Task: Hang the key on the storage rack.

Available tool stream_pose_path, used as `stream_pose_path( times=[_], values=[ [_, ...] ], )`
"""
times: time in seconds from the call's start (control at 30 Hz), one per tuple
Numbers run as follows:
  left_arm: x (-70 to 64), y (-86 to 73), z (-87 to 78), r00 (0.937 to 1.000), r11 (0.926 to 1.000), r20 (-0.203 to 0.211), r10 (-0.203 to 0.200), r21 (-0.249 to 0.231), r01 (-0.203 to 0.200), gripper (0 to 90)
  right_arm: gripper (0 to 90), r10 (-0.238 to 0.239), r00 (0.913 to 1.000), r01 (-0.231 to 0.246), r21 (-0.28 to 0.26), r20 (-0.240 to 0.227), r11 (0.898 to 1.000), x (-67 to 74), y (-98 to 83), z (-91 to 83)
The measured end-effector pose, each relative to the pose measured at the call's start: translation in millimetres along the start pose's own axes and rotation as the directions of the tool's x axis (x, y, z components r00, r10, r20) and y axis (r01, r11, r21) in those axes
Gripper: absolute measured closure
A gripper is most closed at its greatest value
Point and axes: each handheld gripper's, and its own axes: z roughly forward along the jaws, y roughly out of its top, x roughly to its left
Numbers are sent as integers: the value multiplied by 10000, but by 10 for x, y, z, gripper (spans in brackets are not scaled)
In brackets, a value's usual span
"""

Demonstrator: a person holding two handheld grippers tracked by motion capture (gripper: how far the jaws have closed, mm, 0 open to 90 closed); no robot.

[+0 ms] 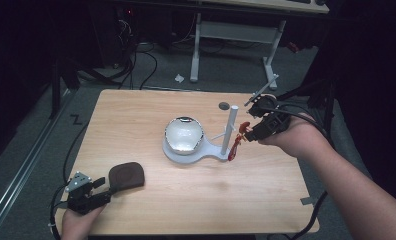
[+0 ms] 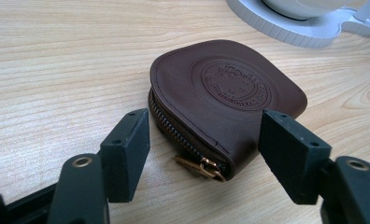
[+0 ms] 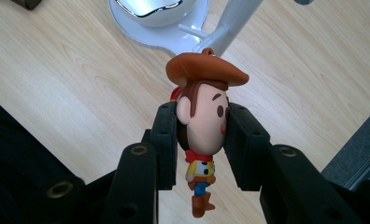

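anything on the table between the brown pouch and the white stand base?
Nothing: in the high view, bare wood separates the brown zip pouch from the white stand base. The left tongs view shows the same bare strip.

Lab: lone wooden table (image 1: 136,115), floor cables (image 1: 136,60), dark surroundings

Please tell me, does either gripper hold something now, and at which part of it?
The right gripper holds the cowboy figure keychain by its head, one jaw on each side. The left gripper holds nothing; its jaws stand open around the brown pouch.
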Motion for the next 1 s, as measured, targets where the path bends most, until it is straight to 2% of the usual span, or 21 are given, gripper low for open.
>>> stream_pose_path(
  times=[0.47,0.57,0.73,0.8,0.87,0.9,1.0],
  values=[
    [9,-2,-6,10000,10000,14,-23,-27,23,343,670,-175,9997,179,-197,165,9996,4,159,37],
    [11,-1,-8,10000,10000,11,-25,-31,25,344,669,-65,9997,69,-192,220,9998,-21,161,53],
    [15,-1,-6,10000,10000,13,-34,-18,34,343,669,114,9997,-112,-79,203,9999,-88,98,134],
    [14,-1,-5,10000,10000,9,-28,-13,28,344,669,-10,9998,12,-110,178,9999,-107,84,154],
    [10,-1,-4,10000,10000,14,-16,-17,16,343,669,330,9993,-330,-6,159,9995,-102,48,183],
    [8,-1,-4,10000,10000,11,-12,-18,12,344,669,227,9997,-227,-23,113,9997,-128,13,226],
    [4,-1,-4,10000,10000,9,-2,-10,2,344,669,342,9994,-342,28,66,9994,-140,-28,270]
  ],
)
